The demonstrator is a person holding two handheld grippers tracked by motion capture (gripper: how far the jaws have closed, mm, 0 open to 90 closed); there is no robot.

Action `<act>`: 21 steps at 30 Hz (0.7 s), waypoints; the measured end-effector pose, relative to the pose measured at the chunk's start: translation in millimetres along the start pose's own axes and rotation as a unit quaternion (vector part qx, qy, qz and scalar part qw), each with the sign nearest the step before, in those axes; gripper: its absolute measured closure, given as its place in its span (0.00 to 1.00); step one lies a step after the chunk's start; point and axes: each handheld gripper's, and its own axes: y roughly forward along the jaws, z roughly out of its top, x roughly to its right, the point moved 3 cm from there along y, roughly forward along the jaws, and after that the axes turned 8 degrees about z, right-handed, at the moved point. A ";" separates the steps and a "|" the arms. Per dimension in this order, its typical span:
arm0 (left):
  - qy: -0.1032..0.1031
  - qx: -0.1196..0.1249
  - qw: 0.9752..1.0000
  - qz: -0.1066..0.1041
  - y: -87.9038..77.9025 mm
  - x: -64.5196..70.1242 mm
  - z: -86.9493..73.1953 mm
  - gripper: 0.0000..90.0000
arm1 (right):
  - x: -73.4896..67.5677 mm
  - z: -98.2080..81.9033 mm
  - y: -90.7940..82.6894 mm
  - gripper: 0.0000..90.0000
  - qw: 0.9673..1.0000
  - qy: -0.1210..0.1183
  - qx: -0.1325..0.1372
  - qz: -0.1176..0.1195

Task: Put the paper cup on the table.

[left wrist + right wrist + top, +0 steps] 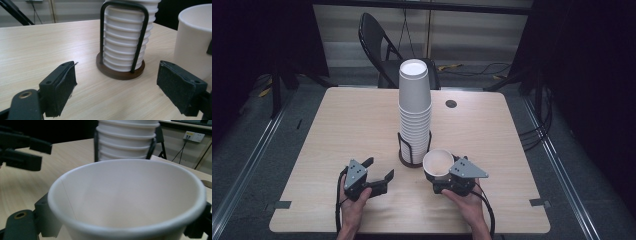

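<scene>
A tall stack of white paper cups [414, 110] stands upright in a black wire holder on a round brown base [411, 161] at the middle of the wooden table [347, 120]. My right gripper [439, 176] is shut on a single white paper cup [438, 162], upright and mouth up, just right of the holder. In the right gripper view this cup [130, 195] sits between the jaws, with the stack [127, 140] behind it. My left gripper [378, 169] stands open and empty left of the holder. The left gripper view looks past its pads [62, 85] at the stack [125, 42] and the held cup [192, 42].
A black folding chair [377, 45] stands behind the table's far edge. A round cable hole [451, 103] sits in the tabletop right of the stack. Cables lie on the floor at the right [537, 130]. The other hand's gripper [22, 147] shows at upper left in the right gripper view.
</scene>
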 end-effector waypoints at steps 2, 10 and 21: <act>-0.006 -0.001 1.000 -0.002 0.0 -0.9 -3.2 0.17 | 6.0 0.9 -0.9 0.13 1.000 0.011 0.007 -0.007; -0.009 -0.006 1.000 0.007 0.4 -4.4 -12.0 0.17 | 33.6 9.8 -4.8 0.13 0.998 0.042 0.028 -0.042; -0.002 0.002 1.000 -0.001 0.9 -1.0 -13.5 0.17 | 74.2 7.7 0.7 0.13 0.993 0.074 0.033 -0.085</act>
